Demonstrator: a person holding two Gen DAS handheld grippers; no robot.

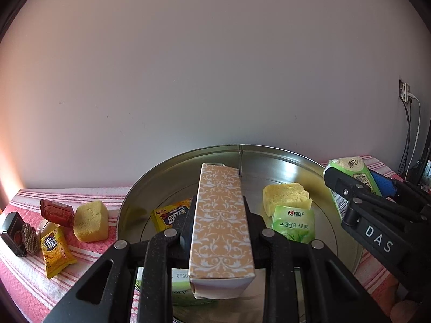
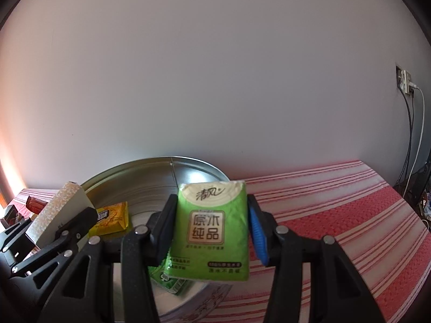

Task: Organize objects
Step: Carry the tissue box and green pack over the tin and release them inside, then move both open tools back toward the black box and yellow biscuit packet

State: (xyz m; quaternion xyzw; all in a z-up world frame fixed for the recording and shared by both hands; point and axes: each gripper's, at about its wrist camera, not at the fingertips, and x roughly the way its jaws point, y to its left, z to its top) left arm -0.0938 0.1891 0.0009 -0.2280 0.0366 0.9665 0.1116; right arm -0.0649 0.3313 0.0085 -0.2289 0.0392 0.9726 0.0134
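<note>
We hold the patterned box [image 1: 221, 226] clamped in the left gripper [image 1: 219, 231] over the round tin [image 1: 282, 156], tissue pack [image 2: 212, 228] pinched in the right gripper [image 2: 211, 232] at its 3 o'clock rim; simultaneous release risks collision

Orange damask box [image 1: 221, 223] — green tissue pack [image 2: 212, 228] — red-striped cloth [image 2: 336, 215], perhaps pinkish.

Open striped cloth [image 2: 336, 215] right of tin [image 2: 150, 185]
</note>
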